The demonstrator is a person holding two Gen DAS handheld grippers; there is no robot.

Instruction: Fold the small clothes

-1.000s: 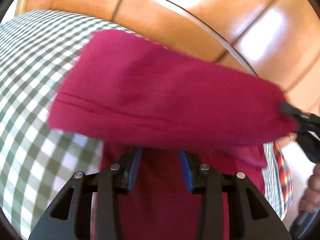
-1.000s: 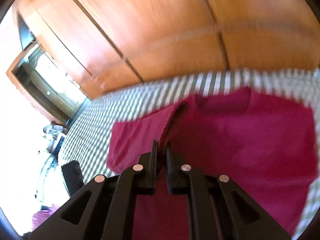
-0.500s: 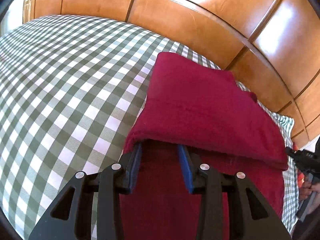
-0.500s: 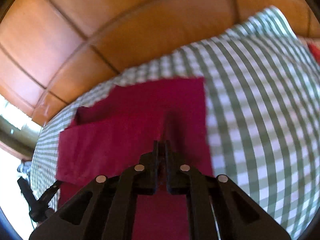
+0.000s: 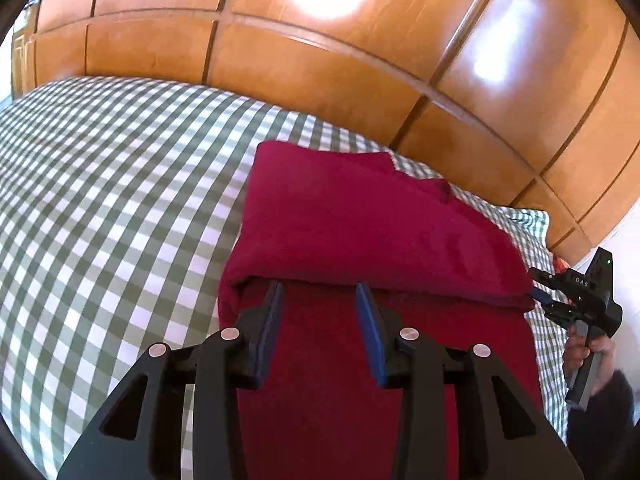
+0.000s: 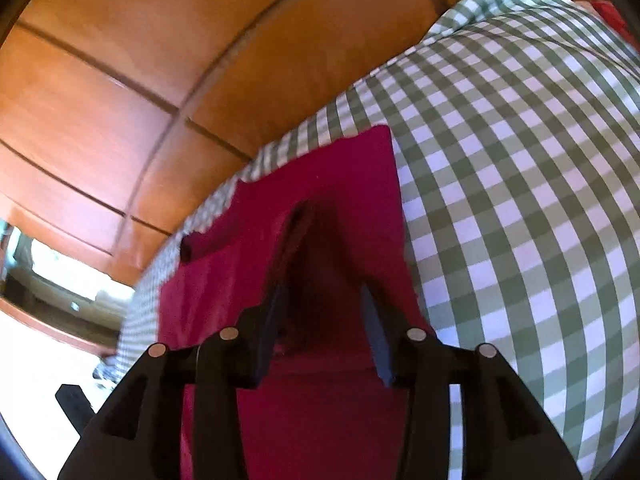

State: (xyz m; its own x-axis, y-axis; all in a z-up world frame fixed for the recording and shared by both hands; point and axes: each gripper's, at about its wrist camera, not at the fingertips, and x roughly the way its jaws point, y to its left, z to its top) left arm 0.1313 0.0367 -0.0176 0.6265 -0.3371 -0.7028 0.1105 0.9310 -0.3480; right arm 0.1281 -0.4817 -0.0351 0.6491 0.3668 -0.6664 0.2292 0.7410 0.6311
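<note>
A dark red garment [image 5: 360, 232] lies on the green-and-white checked bedspread [image 5: 104, 208], its far part folded back over the near part. My left gripper [image 5: 319, 294] is open, its fingertips at the near edge of the folded flap, holding nothing. In the right wrist view the same garment [image 6: 352, 200] lies ahead, with a raised crease in the middle. My right gripper [image 6: 322, 300] is open over the fold's near edge, with red cloth between the fingers but not pinched. The right gripper also shows at the right edge of the left wrist view [image 5: 540, 286].
A glossy wooden headboard [image 5: 320, 40] runs behind the bed and also shows in the right wrist view [image 6: 160, 80]. The checked bedspread [image 6: 520, 200] spreads to the right of the garment. A multicoloured cloth [image 5: 560, 266] peeks out at the bed's far right edge.
The far part of the garment was carried over and laid down on the near part. My right gripper, shut on the cloth before, has opened. My left gripper stays open.
</note>
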